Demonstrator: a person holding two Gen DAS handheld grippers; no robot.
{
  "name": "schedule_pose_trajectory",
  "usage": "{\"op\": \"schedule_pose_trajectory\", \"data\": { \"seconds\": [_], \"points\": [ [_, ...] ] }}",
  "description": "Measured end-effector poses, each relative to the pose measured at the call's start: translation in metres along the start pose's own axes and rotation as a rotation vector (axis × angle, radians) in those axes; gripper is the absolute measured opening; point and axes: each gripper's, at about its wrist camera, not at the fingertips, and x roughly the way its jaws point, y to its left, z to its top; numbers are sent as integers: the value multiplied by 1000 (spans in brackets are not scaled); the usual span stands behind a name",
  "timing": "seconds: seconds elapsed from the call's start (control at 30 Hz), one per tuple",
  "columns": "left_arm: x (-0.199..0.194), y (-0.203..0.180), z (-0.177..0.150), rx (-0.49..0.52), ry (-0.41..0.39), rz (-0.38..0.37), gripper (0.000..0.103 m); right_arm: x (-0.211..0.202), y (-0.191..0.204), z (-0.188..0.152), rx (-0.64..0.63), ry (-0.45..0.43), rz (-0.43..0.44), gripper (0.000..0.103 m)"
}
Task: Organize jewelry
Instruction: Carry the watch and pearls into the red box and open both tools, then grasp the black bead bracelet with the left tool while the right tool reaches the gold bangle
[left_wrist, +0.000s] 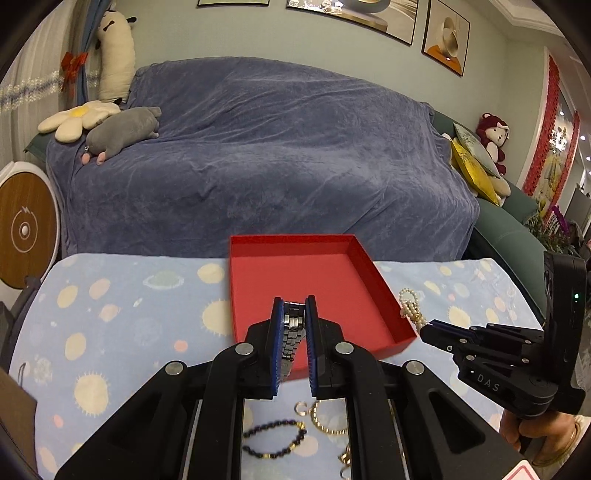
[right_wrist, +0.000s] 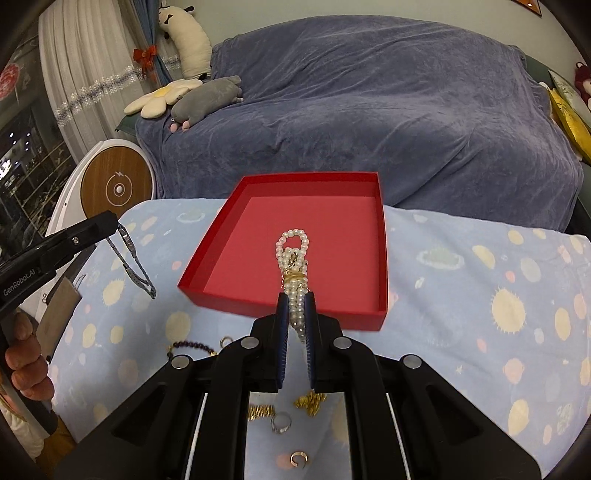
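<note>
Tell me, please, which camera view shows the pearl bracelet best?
The right wrist view. There the pearl bracelet hangs at centre frame, clamped in the right gripper, above the red box. The left wrist view shows it small, at the side, beyond the box's edge.

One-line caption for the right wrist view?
Right gripper holds a pearl bracelet before the empty red box; left gripper dangles a metal watch band.

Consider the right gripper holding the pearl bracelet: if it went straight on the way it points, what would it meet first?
Probably the red box: the right gripper, shut on the pearl bracelet, points down into its open floor. Depth is unclear.
</note>
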Motion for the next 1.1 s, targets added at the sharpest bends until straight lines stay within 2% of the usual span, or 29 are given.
{"op": "schedule_pose_trajectory", "data": {
  "seconds": [0.17,0.3,0.57,0.73,0.83,0.9,1.03,1.1],
  "points": [
    [50,4,41,-12,-17,5,8,46,-8,46,15,7,1,8],
    [97,6,62,-27,6,10,8,89,-14,70,26,45,-5,8],
    [174,15,68,-42,75,34,8,156,-38,87,77,139,-10,8],
    [205,24,61,-59,140,50,9,172,-49,85,91,151,-40,11],
    [205,32,59,-85,125,63,12,165,-51,84,87,121,-61,23],
    [196,36,59,-100,114,71,27,153,-52,81,90,96,-60,31],
    [159,34,56,-81,67,79,33,112,-56,70,99,58,-31,31],
    [132,29,48,-51,43,105,40,87,-53,61,84,41,-26,31]
  ]
}}
